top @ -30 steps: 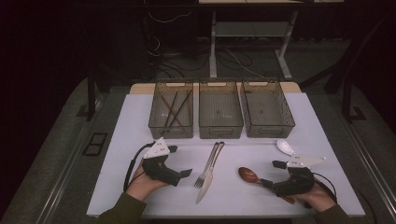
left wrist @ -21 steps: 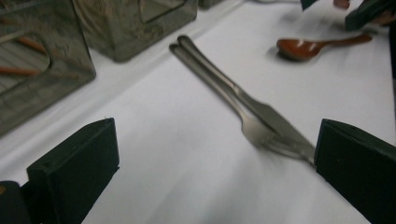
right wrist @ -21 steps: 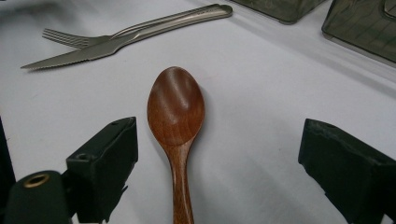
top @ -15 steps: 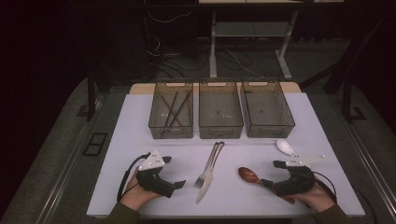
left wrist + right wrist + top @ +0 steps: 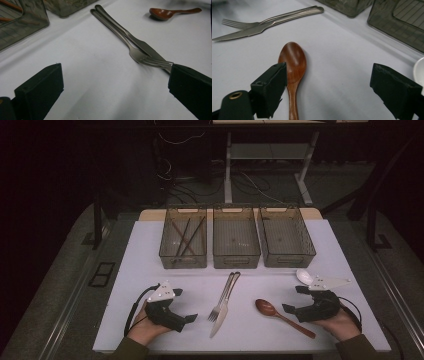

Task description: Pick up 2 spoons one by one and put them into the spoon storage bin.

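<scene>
L claw (image 5: 192, 318) spread nr fork (image 5: 222, 299) & knife (image 5: 223, 308), R claw (image 5: 291, 299) spread by wooden spoon (image 5: 282, 316), bins (image 5: 236, 238) behind

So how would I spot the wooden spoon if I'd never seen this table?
Start at the white table and its row of three bins. In front of the right bin lies the wooden spoon, just left of the right gripper. It is the one reddish-brown piece; the fork and knife to its left are metal, the small spoon behind is white.
</scene>
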A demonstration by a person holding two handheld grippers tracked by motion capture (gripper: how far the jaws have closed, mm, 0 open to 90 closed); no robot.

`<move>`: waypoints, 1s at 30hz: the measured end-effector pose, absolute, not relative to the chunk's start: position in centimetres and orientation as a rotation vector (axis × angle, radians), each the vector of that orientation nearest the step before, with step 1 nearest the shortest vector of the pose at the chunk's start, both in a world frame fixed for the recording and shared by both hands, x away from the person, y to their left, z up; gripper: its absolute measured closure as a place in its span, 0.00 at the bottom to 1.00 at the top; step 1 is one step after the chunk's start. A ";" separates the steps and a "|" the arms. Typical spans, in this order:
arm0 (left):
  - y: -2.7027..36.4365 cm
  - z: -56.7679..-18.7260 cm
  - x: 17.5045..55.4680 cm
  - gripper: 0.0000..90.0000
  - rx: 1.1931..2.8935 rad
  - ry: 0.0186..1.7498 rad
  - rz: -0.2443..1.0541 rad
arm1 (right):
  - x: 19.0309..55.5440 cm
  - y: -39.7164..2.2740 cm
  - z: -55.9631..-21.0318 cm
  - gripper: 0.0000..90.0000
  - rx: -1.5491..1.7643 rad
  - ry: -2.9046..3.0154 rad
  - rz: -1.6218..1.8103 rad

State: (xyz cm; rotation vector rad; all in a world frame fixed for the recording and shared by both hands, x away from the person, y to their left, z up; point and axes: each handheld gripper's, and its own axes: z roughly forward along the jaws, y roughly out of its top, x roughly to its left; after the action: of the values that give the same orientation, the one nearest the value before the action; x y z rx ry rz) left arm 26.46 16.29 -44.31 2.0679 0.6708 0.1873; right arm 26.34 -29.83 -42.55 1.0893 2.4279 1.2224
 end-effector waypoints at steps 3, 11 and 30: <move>16.3 -44.3 26.4 0.00 2.076 0.669 0.190 | 26.8 -30.2 -42.3 0.16 1.101 2.416 1.217; 16.3 -44.2 26.4 0.00 2.079 0.686 0.177 | 28.7 -31.3 -41.2 0.16 1.182 2.373 1.194; 16.4 -44.1 26.4 0.00 2.074 0.671 0.189 | 34.2 -34.0 -41.3 0.28 1.325 2.332 1.024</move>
State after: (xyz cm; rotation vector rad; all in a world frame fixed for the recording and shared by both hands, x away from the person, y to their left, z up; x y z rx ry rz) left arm 26.42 16.44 -44.14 2.0743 0.6714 0.1885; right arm 34.19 -34.00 -41.28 1.3250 2.3319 1.0244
